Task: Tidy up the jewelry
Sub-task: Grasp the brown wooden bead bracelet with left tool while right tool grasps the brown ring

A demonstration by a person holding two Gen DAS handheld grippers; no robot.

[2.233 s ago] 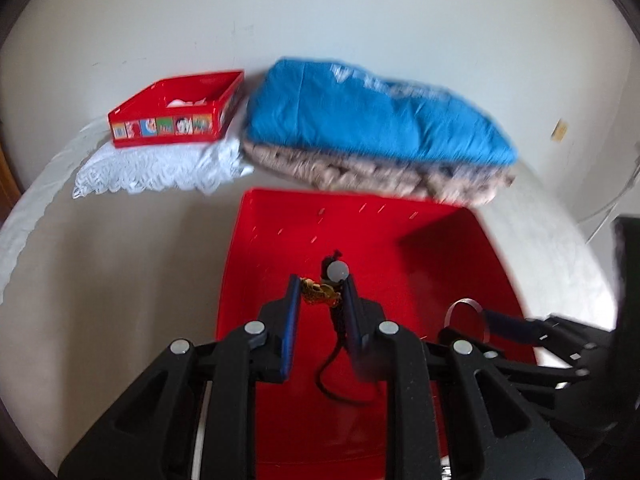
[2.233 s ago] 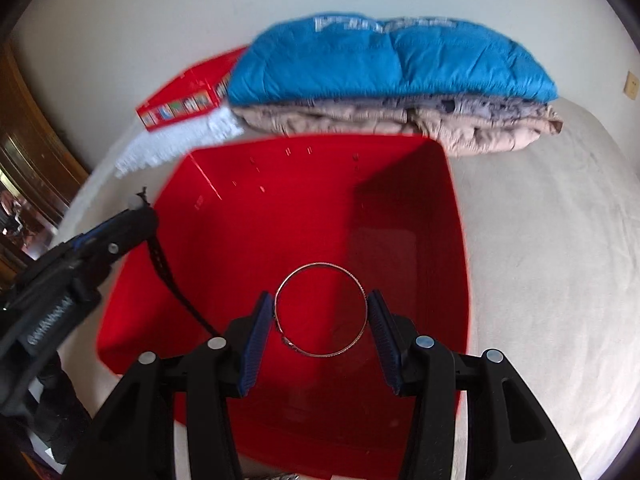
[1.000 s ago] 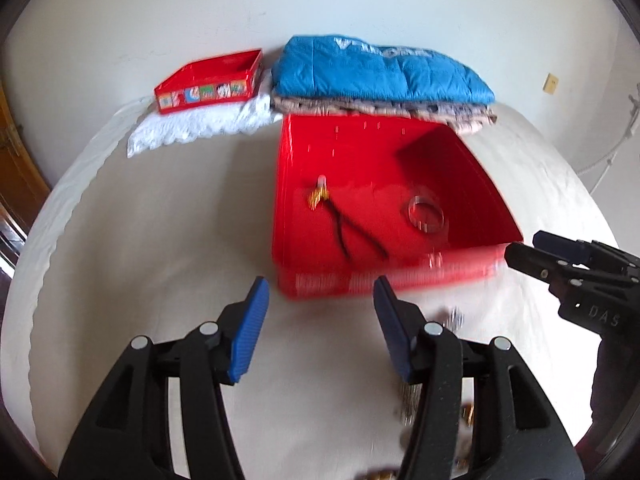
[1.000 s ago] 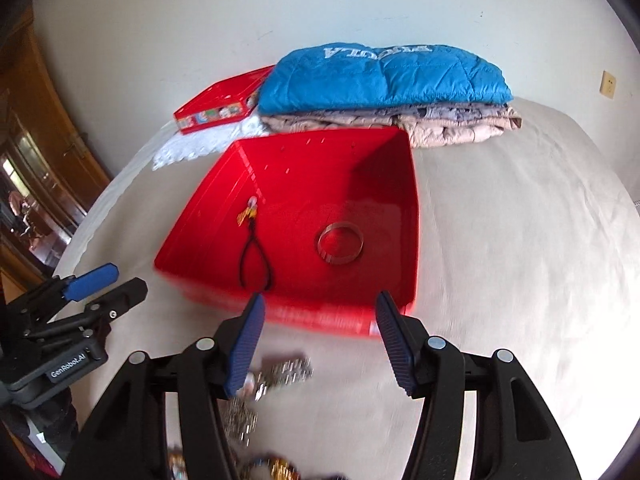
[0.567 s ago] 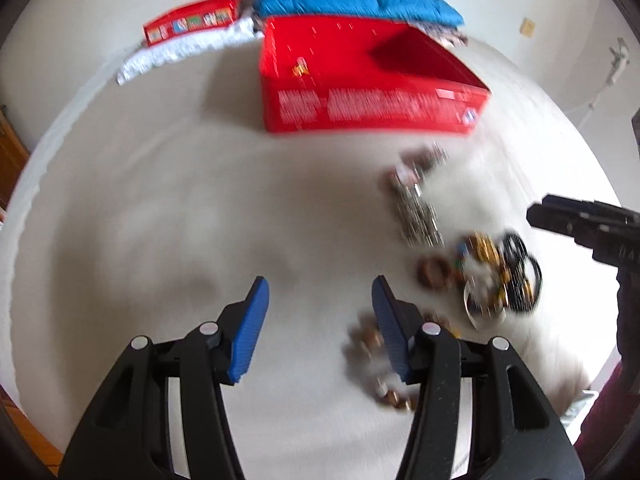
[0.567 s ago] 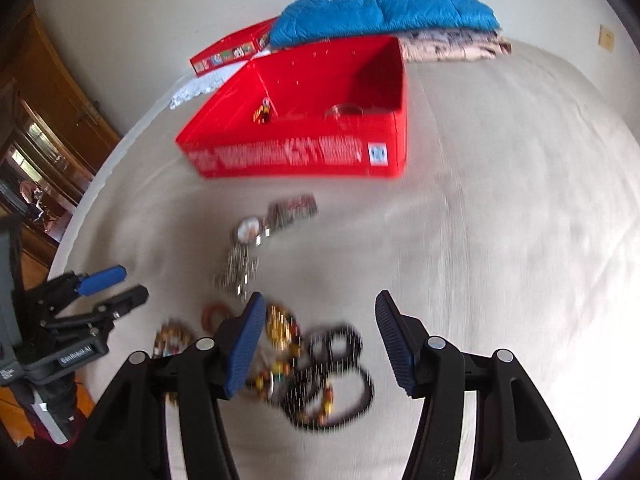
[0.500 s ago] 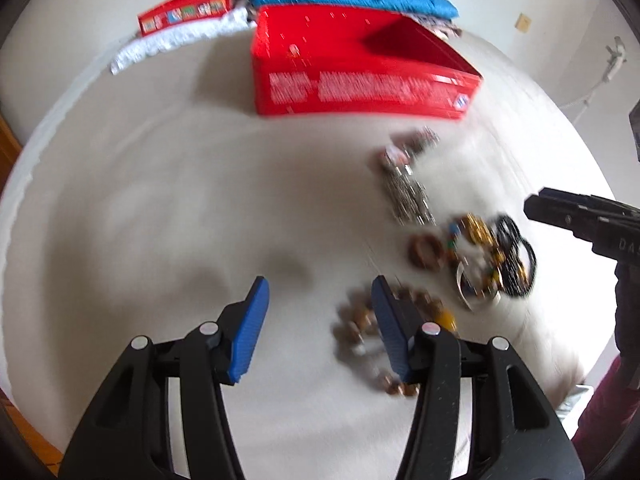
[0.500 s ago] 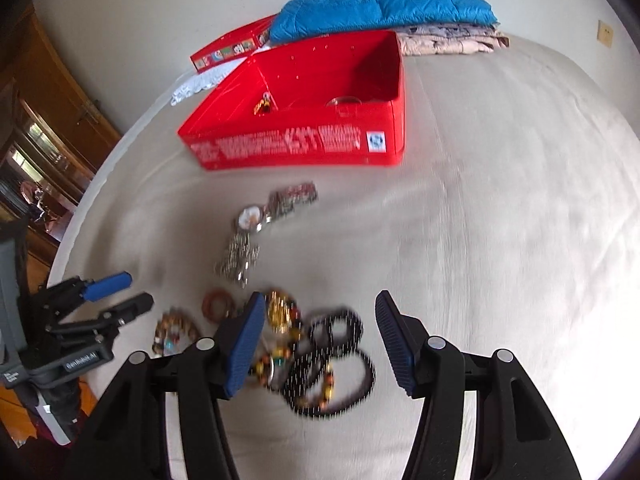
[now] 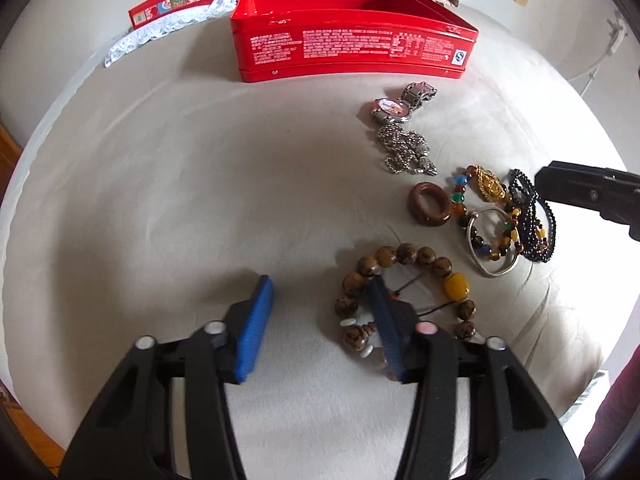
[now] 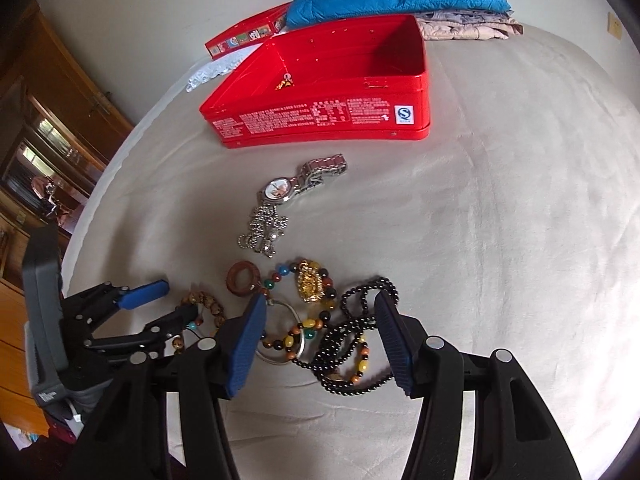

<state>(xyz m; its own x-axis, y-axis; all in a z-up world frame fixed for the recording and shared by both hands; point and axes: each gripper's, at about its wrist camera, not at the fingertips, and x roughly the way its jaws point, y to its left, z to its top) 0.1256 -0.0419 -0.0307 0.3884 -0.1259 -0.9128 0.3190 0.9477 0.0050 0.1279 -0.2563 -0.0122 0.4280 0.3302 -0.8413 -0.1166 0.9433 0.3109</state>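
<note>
My left claw (image 9: 318,304) hangs over the beige sheet (image 9: 160,184), its jaws apart and just now narrowing. Its right finger (image 9: 382,312) sits inside the loop of the wooden bead bracelet (image 9: 404,280); the left finger stands on bare sheet, and I cannot tell whether either pad presses the beads. Only this view shows the bracelet's yellow bead and its full ring — the right view hides most of it behind the claw.

Moving right in the left view: the brown ring (image 9: 430,204), the watch (image 9: 394,108) with the ball chain (image 9: 408,150) below it, then the coloured bead bracelet (image 9: 486,216) with its gold charm, the silver bangle (image 9: 494,270) and the black beads (image 9: 534,216).

My right claw (image 10: 320,316) stands open over that last heap, the jaws bracketing the bangle and black beads without gripping either.

The red tin (image 10: 320,120) lies beyond the jewelry, well apart from it. Only the right view looks into it — a small gold piece (image 10: 285,83) rests inside. That view alone also shows the wooden cabinet (image 10: 52,120) at the left edge.
</note>
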